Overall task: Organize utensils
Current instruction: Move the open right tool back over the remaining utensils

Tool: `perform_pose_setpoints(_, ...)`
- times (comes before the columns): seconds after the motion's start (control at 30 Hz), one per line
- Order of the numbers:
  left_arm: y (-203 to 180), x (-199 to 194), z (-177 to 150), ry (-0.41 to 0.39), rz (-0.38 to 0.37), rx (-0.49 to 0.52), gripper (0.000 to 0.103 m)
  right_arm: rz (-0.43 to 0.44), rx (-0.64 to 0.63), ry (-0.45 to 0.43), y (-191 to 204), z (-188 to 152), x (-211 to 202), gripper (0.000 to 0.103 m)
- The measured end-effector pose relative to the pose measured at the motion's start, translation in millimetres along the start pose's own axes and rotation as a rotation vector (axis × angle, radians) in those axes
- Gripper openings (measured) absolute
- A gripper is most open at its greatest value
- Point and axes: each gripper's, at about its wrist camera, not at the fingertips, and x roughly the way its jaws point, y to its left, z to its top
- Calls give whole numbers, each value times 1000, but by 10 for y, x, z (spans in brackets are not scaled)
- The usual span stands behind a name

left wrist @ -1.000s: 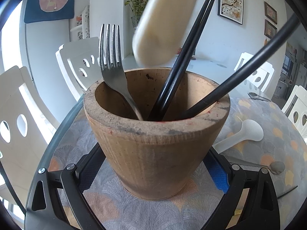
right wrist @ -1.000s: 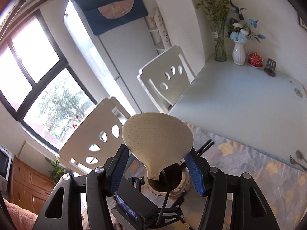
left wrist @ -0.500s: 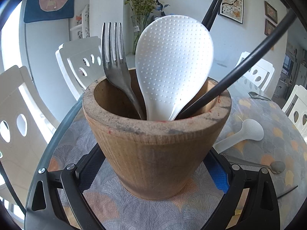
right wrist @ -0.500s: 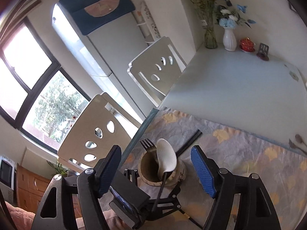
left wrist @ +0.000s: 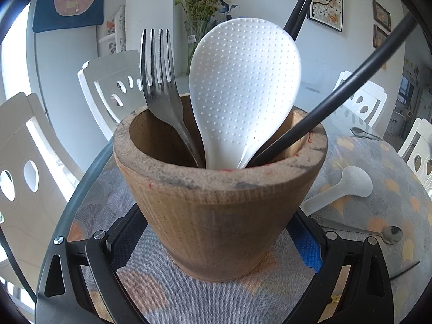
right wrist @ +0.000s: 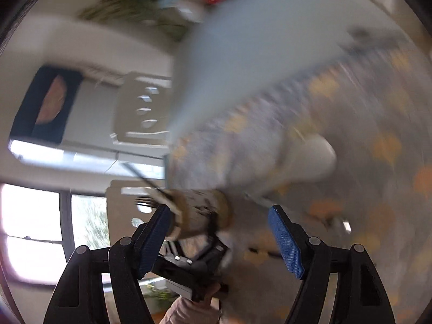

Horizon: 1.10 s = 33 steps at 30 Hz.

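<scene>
In the left wrist view my left gripper (left wrist: 216,240) is shut on a brown wooden utensil cup (left wrist: 218,205) standing on the patterned tablecloth. The cup holds a white dotted rice paddle (left wrist: 243,94), a steel fork (left wrist: 159,81), black chopsticks (left wrist: 299,8) and a black rod-like handle (left wrist: 351,81). A second white rice paddle (left wrist: 340,189) and a metal spoon (left wrist: 378,233) lie on the cloth to the right. The right wrist view is motion-blurred; my right gripper (right wrist: 218,232) is open and empty above the cup (right wrist: 199,213), with the lying paddle (right wrist: 310,159) beyond it.
White dining chairs (left wrist: 113,81) ring the round glass-edged table (left wrist: 81,178). Another spoon (left wrist: 361,133) lies at the far right of the cloth. A vase of flowers (left wrist: 199,19) stands on a pale table behind.
The right gripper let go of the white rice paddle into the cup, opened, and has swung away fast, blurring its view. The left gripper has kept hold of the cup.
</scene>
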Motion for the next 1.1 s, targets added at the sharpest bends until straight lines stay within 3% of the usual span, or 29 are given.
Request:
perform_pose_setpoints(0.17, -1, 9, 0, 0, 1, 1, 97, -185, 284, 193, -897, -400, 333, 73)
perform_pose_setpoints(0.27, -4, 7, -4, 0, 3, 3, 97, -247, 449, 241, -1316, -641, 465, 73)
perform_pose_setpoints(0.47, -9, 7, -6, 1, 3, 3, 97, -361, 520, 254, -1553, -682, 707, 77)
perform_pose_setpoints(0.57, -2, 16, -11, 10, 2, 2, 97, -472, 385, 252, -1339, -552, 820, 78)
perform_pose_setpoints(0.63, 7, 17, -16, 11, 0, 1, 97, -595, 203, 272, -1087, -496, 987, 79)
perform_pose_setpoints(0.73, 21, 18, -20, 12, -3, -2, 97, -711, -64, 244, -734, -532, 1178, 74)
perform_pose_setpoints(0.8, 16, 18, -23, 13, -4, -2, 97, -706, -214, 202, -531, -556, 1216, 51)
perform_pose_setpoints(0.9, 20, 18, -25, 14, -3, -2, 97, -684, -392, 178, -326, -585, 1277, 31)
perform_pose_setpoints(1.0, 20, 18, -25, 15, -4, -3, 97, -641, -489, 155, -239, -595, 1289, 22)
perform_pose_setpoints(1.1, 23, 20, -25, 15, -3, -3, 97, -567, -452, 144, -302, -531, 1195, 16)
